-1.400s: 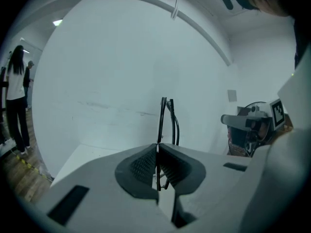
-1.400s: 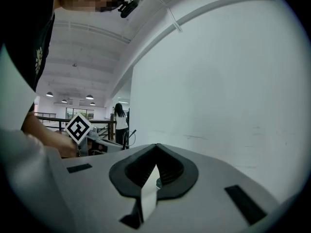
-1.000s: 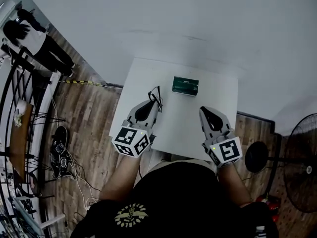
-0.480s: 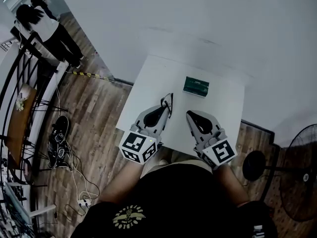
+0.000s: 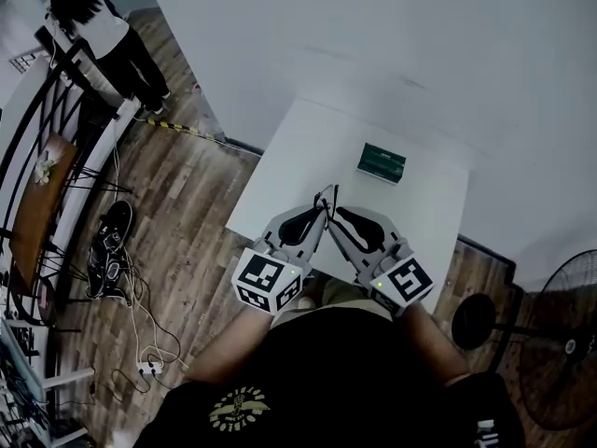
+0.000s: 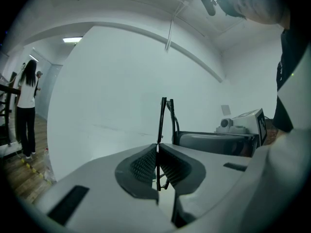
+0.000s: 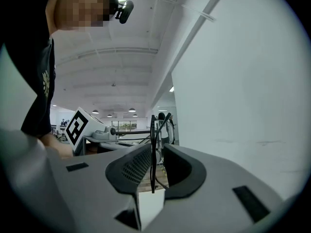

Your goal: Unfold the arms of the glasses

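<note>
- Clamping the glasses (image 5: 327, 197) by the frame in the left hand-held gripper (image 6: 157, 148), above the bench's (image 5: 298, 147) near edge.
- Opening the right hand-held gripper (image 7: 158, 152) around a thin part of them, not pressing.
- Judging both arms folded: unfolding not yet begun.

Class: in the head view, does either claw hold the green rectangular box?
No, the green rectangular box sits alone on the white table.

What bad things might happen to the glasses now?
1. The left gripper pinches the thin glasses at one small spot, so a tug might twist them loose.
2. The right gripper is opening its jaws with the glasses between them; closing on the wrong part might bend the frame.
3. They are held up over the table, so a slip may mean a drop.
</note>
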Motion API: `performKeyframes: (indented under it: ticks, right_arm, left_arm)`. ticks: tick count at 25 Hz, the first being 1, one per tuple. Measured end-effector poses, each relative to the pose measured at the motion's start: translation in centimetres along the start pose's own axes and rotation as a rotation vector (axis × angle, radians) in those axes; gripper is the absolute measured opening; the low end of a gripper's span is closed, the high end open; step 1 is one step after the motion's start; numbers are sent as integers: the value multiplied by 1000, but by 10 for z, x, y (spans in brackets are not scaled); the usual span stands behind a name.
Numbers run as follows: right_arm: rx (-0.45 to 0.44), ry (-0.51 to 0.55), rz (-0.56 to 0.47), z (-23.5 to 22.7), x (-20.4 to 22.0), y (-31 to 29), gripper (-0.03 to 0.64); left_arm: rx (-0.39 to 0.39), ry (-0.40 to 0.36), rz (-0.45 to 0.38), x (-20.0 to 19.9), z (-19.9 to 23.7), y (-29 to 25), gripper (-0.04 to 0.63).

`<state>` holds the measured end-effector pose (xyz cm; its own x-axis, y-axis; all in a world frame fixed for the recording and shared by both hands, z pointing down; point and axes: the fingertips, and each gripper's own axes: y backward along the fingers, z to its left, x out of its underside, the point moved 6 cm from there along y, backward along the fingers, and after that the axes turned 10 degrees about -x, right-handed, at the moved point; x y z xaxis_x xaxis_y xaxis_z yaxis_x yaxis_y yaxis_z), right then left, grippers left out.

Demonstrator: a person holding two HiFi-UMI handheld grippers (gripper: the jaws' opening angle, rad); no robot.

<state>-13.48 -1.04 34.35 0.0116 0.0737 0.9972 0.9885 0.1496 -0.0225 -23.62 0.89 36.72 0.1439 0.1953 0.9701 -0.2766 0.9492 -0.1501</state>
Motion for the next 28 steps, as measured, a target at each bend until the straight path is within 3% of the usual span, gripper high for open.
performKeyframes:
  ticks: [12,28]
  right_arm:
    - [44,-104,-4,8,14,30,23]
    - [154,-147,-47,-48,13,140,17]
  left_arm:
    - [51,-1,30,13,-27,0,18]
    - [91,39,24,3,-89,-73,18]
